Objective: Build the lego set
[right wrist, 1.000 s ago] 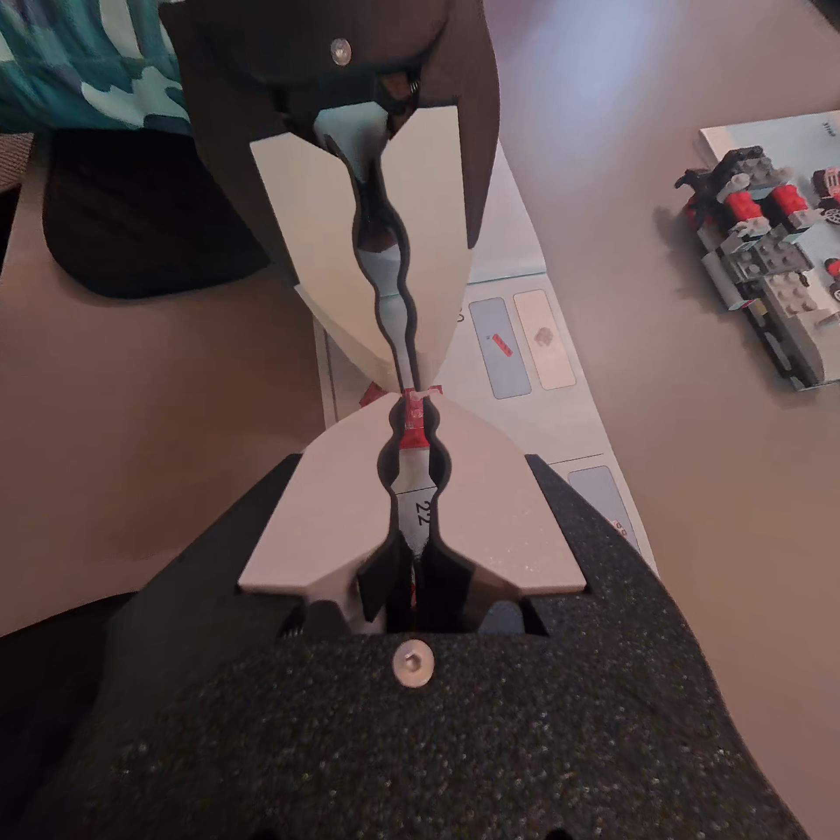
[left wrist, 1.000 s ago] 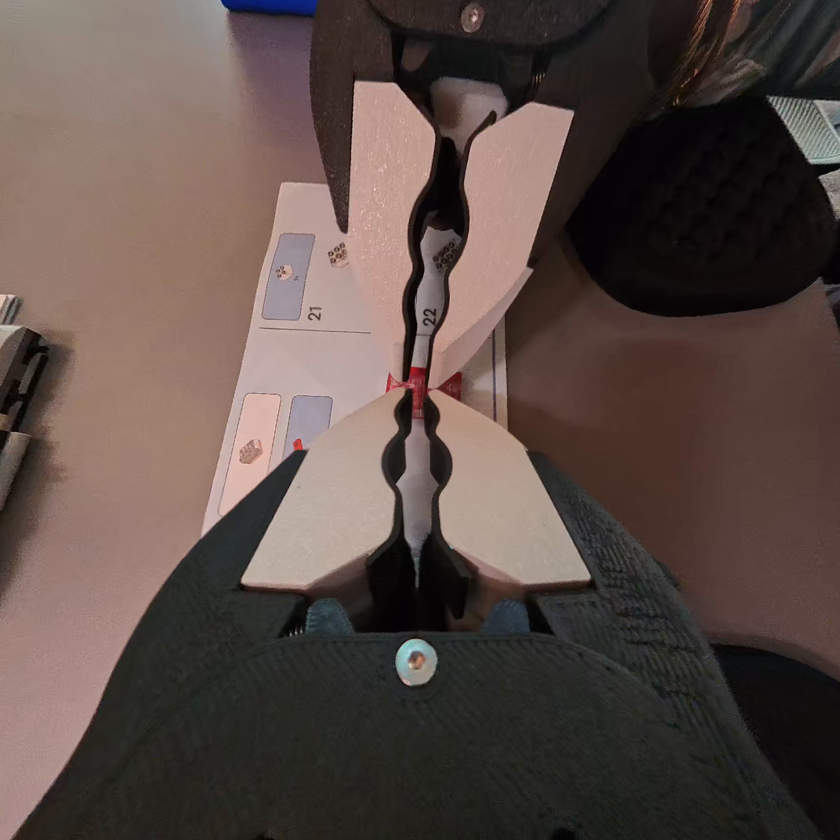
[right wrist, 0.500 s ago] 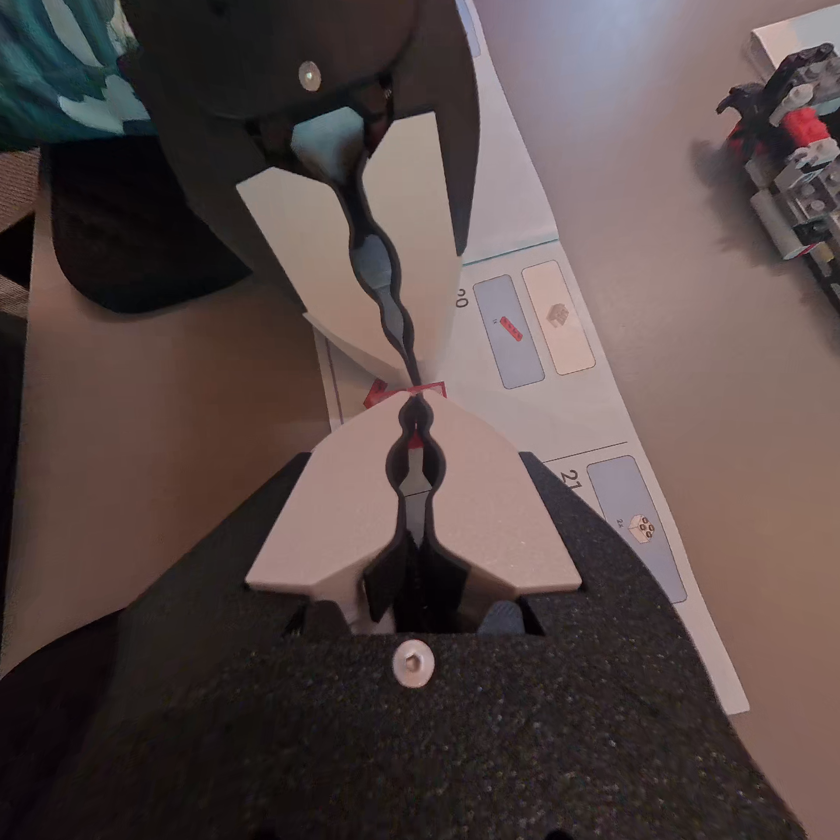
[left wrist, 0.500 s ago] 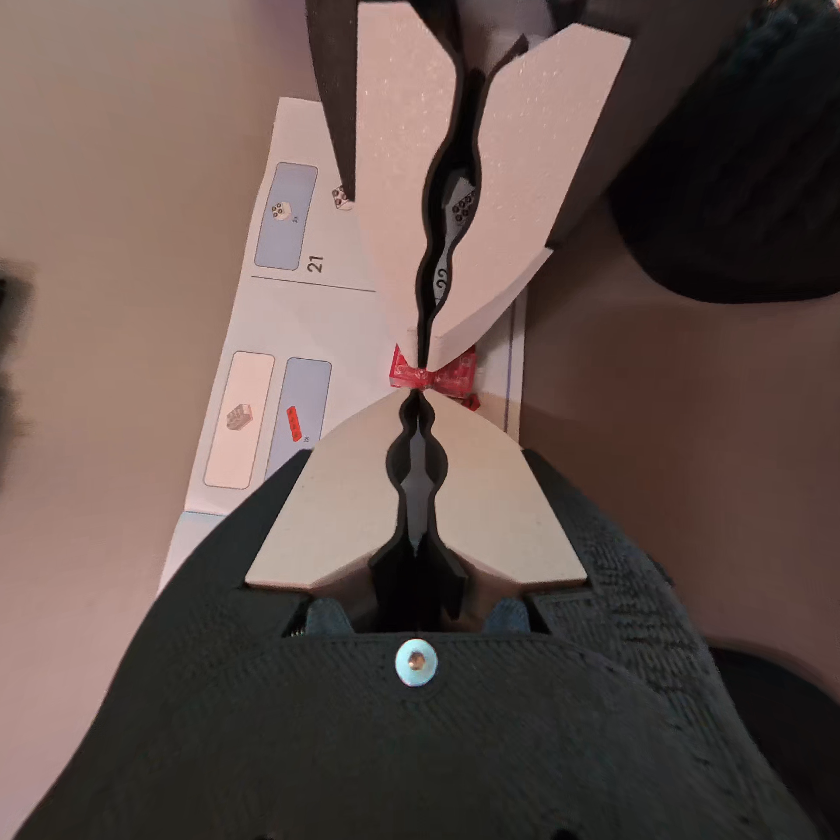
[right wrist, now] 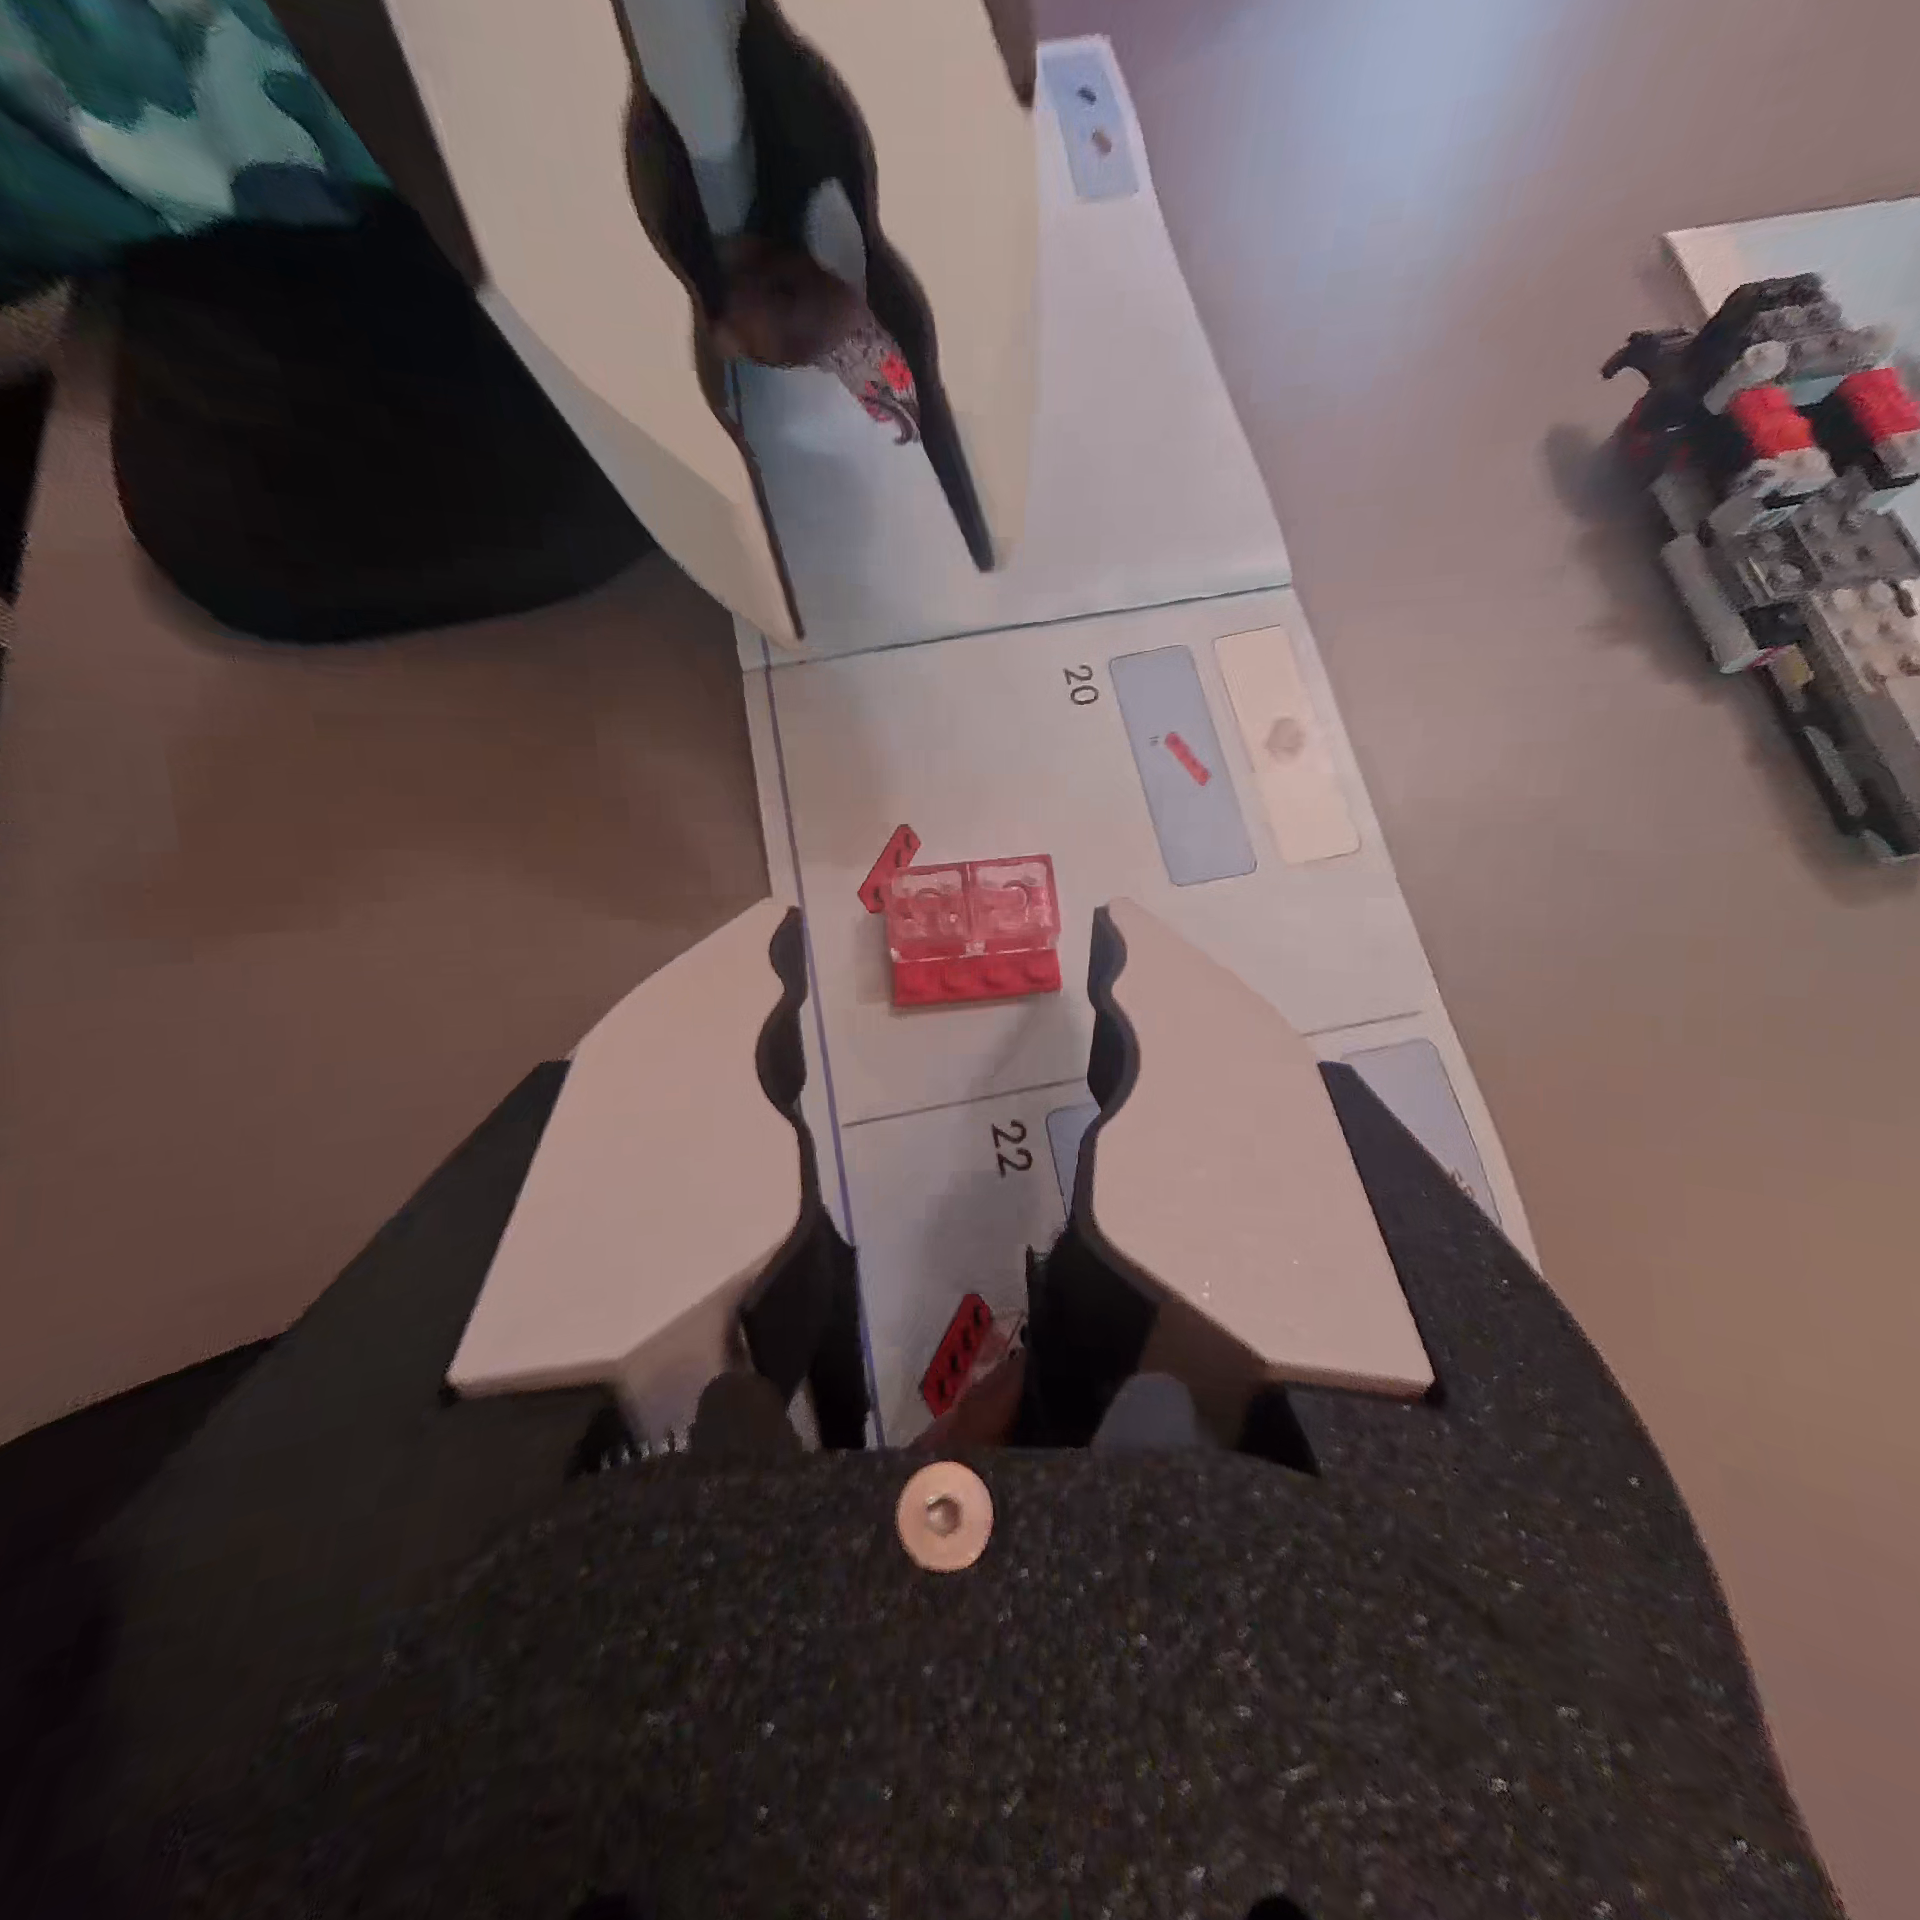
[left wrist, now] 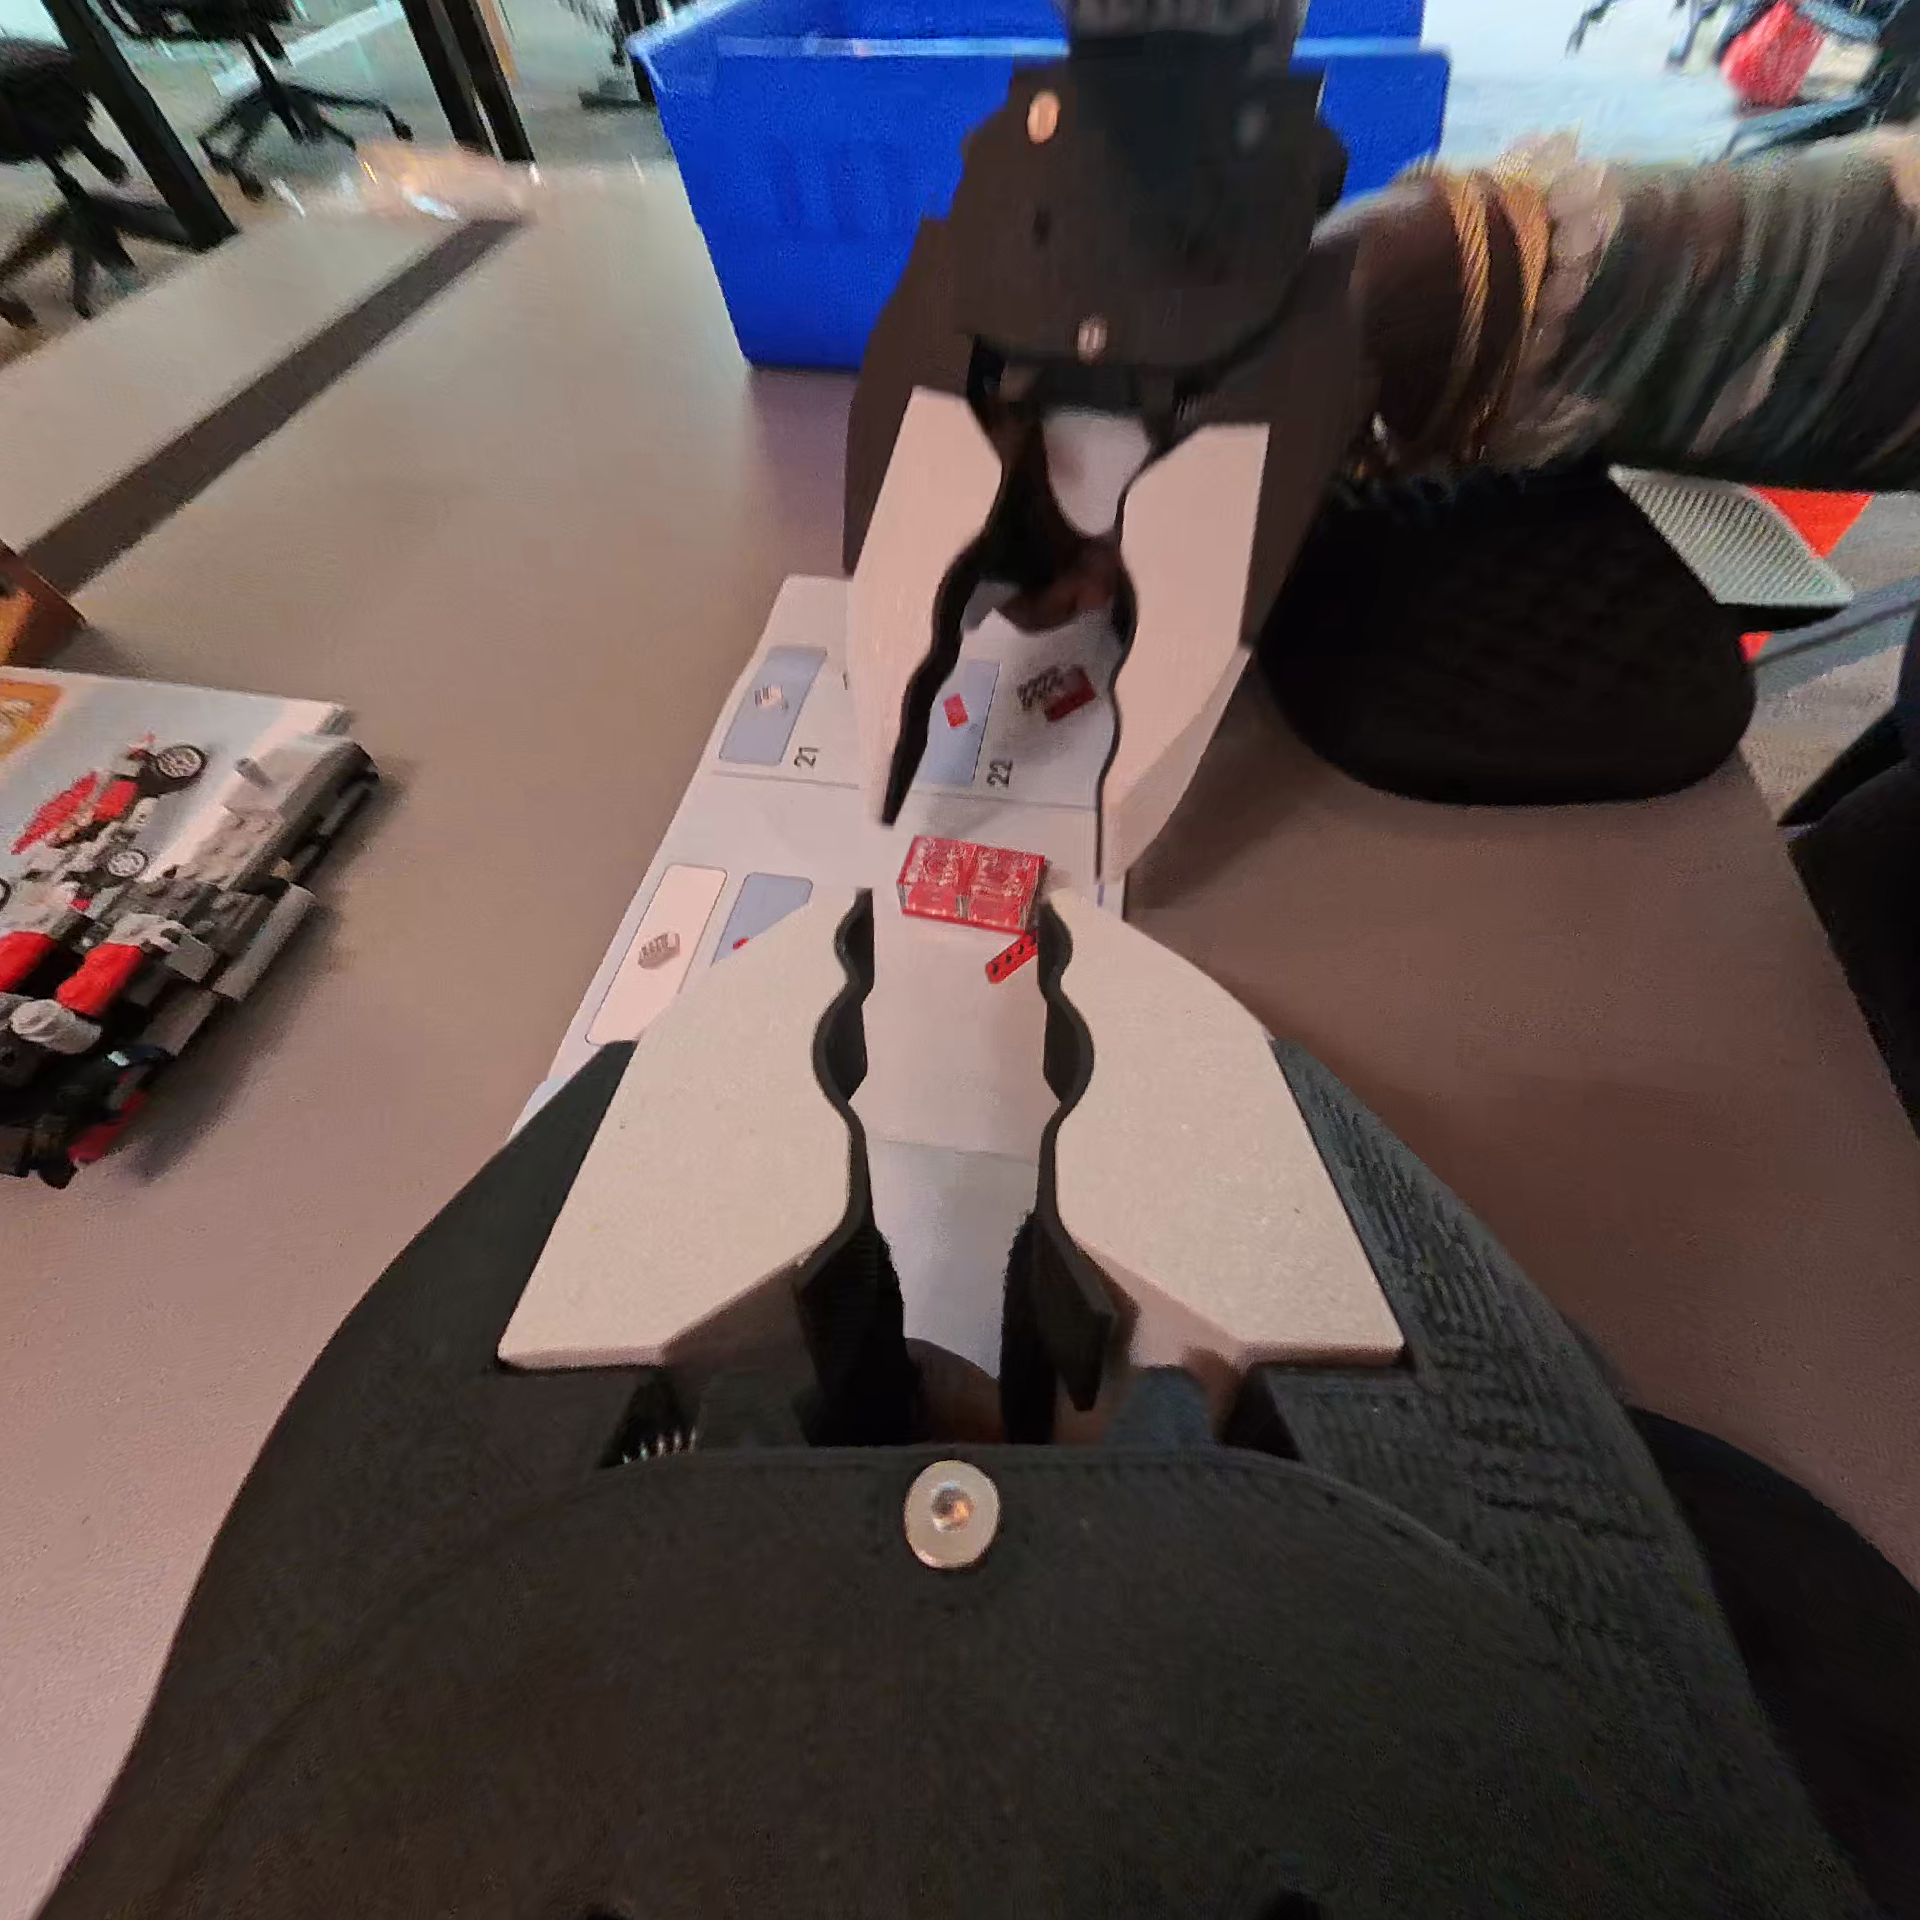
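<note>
Left wrist view: the left tongs (left wrist: 951, 914) are spread apart and hold nothing. Just beyond their tips, at frame centre, a small red brick assembly (left wrist: 969, 878) with clear red pieces on top lies on the instruction sheet (left wrist: 758, 821). The right tongs (left wrist: 997, 821), facing from the upper centre, are likewise spread and empty. A partly built grey and red model (left wrist: 135, 935) sits at the left edge of the surface (left wrist: 468, 520), a blue bin (left wrist: 831, 208) at the top.

Right wrist view: the red brick assembly (right wrist: 974, 930) rests on the sheet between the two opposed tongs, touching neither.
</note>
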Demonstrator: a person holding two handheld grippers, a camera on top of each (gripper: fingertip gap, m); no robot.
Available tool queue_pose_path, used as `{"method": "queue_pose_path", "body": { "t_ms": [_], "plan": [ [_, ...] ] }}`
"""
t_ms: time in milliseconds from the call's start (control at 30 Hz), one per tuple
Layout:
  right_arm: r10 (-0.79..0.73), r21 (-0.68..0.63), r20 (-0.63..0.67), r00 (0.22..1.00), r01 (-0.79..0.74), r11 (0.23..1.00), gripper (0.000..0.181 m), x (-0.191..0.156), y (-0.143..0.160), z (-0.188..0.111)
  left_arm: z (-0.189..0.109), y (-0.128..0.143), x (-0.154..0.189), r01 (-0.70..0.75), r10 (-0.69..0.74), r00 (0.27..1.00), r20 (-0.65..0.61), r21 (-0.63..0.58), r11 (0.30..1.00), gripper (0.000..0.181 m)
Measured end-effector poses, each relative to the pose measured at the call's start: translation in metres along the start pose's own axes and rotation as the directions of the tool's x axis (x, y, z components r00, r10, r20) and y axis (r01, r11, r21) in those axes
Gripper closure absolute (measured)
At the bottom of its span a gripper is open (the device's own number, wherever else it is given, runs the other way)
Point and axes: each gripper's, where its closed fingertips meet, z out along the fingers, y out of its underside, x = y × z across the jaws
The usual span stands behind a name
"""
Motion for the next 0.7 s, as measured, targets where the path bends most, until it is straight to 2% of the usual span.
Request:
{"method": "queue_pose_path", "body": {
  "t_ms": [167, 300, 400, 500, 633, 700],
  "plan": [
    [-0.079, -0.039, -0.039, 0.996, 0.077, 0.996, 0.147, 0.004, 0.005, 0.010, -0.008, -0.005, 0.004, 0.023, -0.022, 1.000, -0.007, 0.080, 0.997, 0.141],
    [-0.143, 0.030, -0.062, 0.988, 0.145, 0.989, 0.147, 0.004, -0.004, -0.014, -0.007, -0.002, 0.005, 0.013, -0.012, 1.000, -0.015, 0.067, 0.998, 0.136],
    [-0.100, 0.053, -0.119, 0.988, 0.107, 0.993, 0.147, 0.011, 0.004, -0.041, -0.003, 0.004, 0.007, 0.001, -0.001, 1.000, -0.021, 0.019, 1.000, 0.134],
    [0.023, 0.057, -0.195, 0.980, -0.012, 0.998, 0.147, 0.012, 0.024, -0.067, 0.003, 0.011, 0.008, -0.017, 0.017, 1.000, -0.022, -0.039, 0.999, 0.134],
    [0.134, -0.023, -0.217, 0.967, -0.142, 0.990, 0.147, -0.005, 0.060, -0.082, 0.010, 0.021, 0.011, -0.033, 0.028, 0.999, -0.037, -0.123, 0.992, 0.134],
    [0.150, -0.036, -0.233, 0.961, -0.163, 0.986, 0.147, -0.006, 0.066, -0.086, 0.013, 0.026, 0.012, -0.041, 0.034, 0.998, -0.044, -0.162, 0.986, 0.134]
  ]
}}
